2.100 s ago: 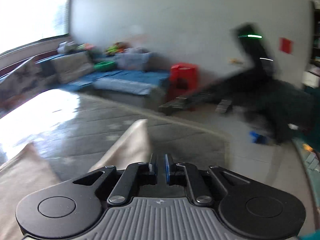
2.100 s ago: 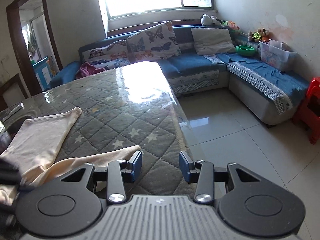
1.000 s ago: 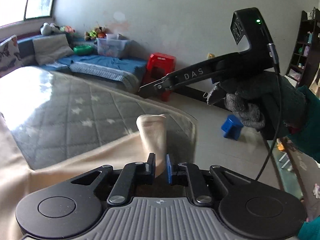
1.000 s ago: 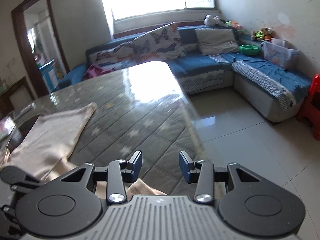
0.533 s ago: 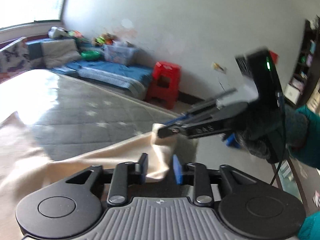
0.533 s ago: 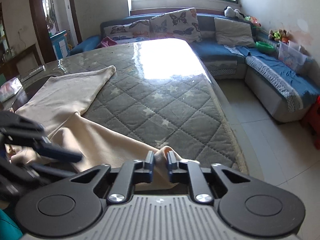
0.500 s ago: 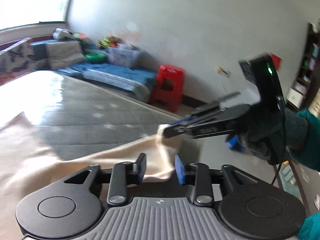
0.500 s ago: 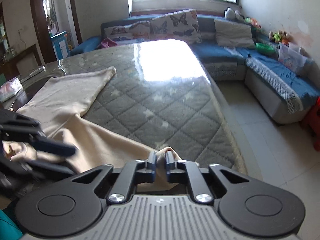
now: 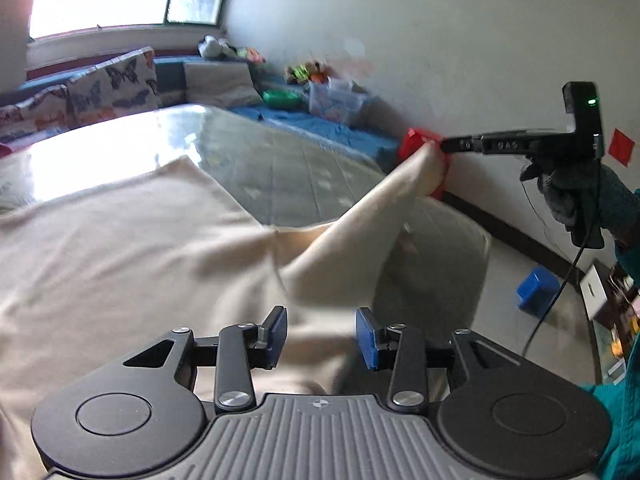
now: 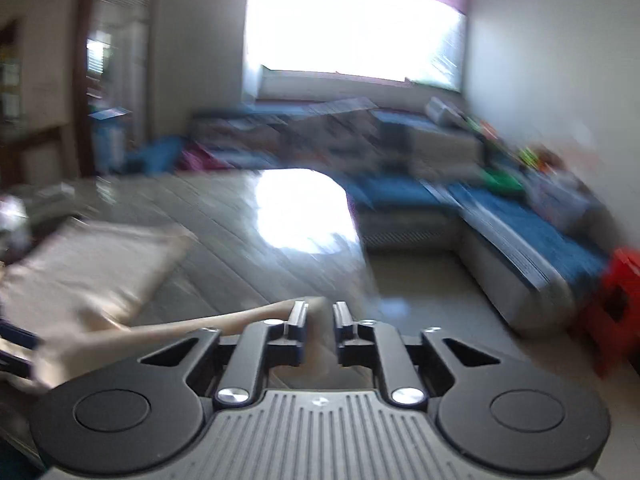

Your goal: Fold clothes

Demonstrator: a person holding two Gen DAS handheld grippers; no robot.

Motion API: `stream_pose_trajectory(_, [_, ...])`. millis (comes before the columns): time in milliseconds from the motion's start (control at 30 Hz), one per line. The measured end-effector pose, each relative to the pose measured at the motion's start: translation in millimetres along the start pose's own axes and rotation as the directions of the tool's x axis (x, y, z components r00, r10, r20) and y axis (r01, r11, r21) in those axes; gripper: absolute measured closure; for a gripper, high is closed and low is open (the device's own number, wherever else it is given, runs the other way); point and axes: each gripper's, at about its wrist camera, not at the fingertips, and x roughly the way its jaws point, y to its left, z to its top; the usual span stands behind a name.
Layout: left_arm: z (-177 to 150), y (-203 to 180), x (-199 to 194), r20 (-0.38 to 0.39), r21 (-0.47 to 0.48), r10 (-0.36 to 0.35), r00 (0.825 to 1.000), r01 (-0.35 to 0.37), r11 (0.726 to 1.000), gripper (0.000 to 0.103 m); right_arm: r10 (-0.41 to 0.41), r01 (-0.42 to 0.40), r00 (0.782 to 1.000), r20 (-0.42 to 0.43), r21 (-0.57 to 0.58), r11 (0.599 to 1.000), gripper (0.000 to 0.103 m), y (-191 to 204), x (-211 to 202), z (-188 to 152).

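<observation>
A cream garment (image 9: 120, 248) lies spread over the grey quilted table (image 9: 288, 176). My left gripper (image 9: 320, 336) hovers open just above it, with nothing between its blue pads. At the upper right of the left wrist view, my right gripper (image 9: 444, 146), held in a gloved hand (image 9: 568, 188), is shut on one corner of the garment. That corner is lifted high, so the fabric stretches up from the table. The right wrist view is blurred. There my right gripper (image 10: 320, 320) pinches a strip of the garment (image 10: 92, 264) that trails off to the left.
The table's rounded near-right edge (image 9: 480, 248) drops to a tiled floor. A blue box (image 9: 536, 290) sits on that floor. A red stool (image 9: 414, 142) stands by the wall. A blue corner sofa (image 10: 520, 232) with cushions and toys runs under the window.
My left gripper has opened and let go of the garment's corner. My right gripper has shut on that corner and lifted it up and away to the right.
</observation>
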Motion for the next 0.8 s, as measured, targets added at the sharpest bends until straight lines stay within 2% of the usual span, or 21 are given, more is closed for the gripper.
stream_pose_trajectory(133, [-3.4, 1.0, 1.7, -0.017, 0.001, -0.014, 1.0, 0.014, 1.0, 0.062, -0.06, 0.068, 0.993, -0.103, 0.073, 0.995, 0.087, -18.2, 4.2, -29.8])
stream_pose_trajectory(167, [-4.3, 1.3, 2.2, -0.022, 0.001, -0.018, 1.0, 0.018, 1.0, 0.062, -0.051, 0.059, 0.993, -0.105, 0.079, 0.995, 0.085, -17.3, 3.8, -30.6])
stream_pose_trajectory(233, [-6.0, 1.8, 3.0, -0.03, 0.002, -0.025, 0.999, 0.025, 1.0, 0.062, -0.022, 0.031, 0.995, -0.099, 0.091, 0.995, 0.072, -12.5, 3.7, -29.6])
stream_pose_trajectory(300, [-8.7, -3.8, 7.1, -0.035, 0.023, -0.022, 0.999, 0.023, 0.999, 0.062, 0.032, -0.019, 0.994, -0.102, 0.126, 0.992, 0.065, -7.7, 10.3, -26.0])
stream_pose_trajectory(400, [-10.8, -11.3, 14.8, -0.047, 0.053, -0.021, 0.999, 0.023, 0.998, 0.063, 0.087, -0.068, 0.99, -0.115, 0.164, 0.984, 0.065, 0.1, 19.6, -24.7])
stream_pose_trajectory(467, [-11.9, -15.2, 20.2, -0.061, 0.078, -0.014, 0.998, 0.019, 0.997, 0.064, 0.103, -0.08, 0.983, -0.152, 0.153, 0.985, 0.071, 4.1, 28.6, -27.3])
stream_pose_trajectory(500, [-12.7, -17.2, 22.9, -0.068, 0.092, -0.01, 0.998, 0.016, 0.996, 0.065, 0.106, -0.084, 0.982, -0.158, 0.138, 0.987, 0.084, 6.4, 30.1, -28.4])
stream_pose_trajectory(533, [-13.4, -18.5, 25.0, -0.075, 0.103, -0.005, 0.997, 0.013, 0.995, 0.067, 0.108, -0.089, 0.981, -0.162, 0.122, 0.989, 0.093, 8.8, 31.5, -29.5])
stream_pose_trajectory(600, [-14.3, -19.3, 26.9, -0.072, 0.122, 0.009, 0.997, 0.0, 0.993, 0.087, 0.101, -0.089, 0.986, -0.13, 0.098, 0.991, 0.095, 10.0, 26.5, -25.9])
stream_pose_trajectory(667, [-13.6, -17.4, 25.9, -0.074, 0.127, 0.007, 0.997, 0.003, 0.992, 0.098, 0.104, -0.099, 0.992, -0.076, 0.068, 0.993, 0.096, 7.3, 13.8, -20.8])
stream_pose_trajectory(733, [-14.2, -14.1, 20.9, -0.07, 0.119, -0.02, 0.997, 0.029, 0.993, 0.099, 0.111, -0.11, 0.993, -0.029, 0.037, 0.993, 0.096, 1.3, -2.9, -20.3])
stream_pose_trajectory(800, [-16.5, -13.7, 14.9, -0.066, 0.132, -0.045, 0.997, 0.054, 0.99, 0.099, 0.129, -0.128, 0.991, -0.037, 0.021, 0.992, 0.095, -8.0, -12.9, -26.9])
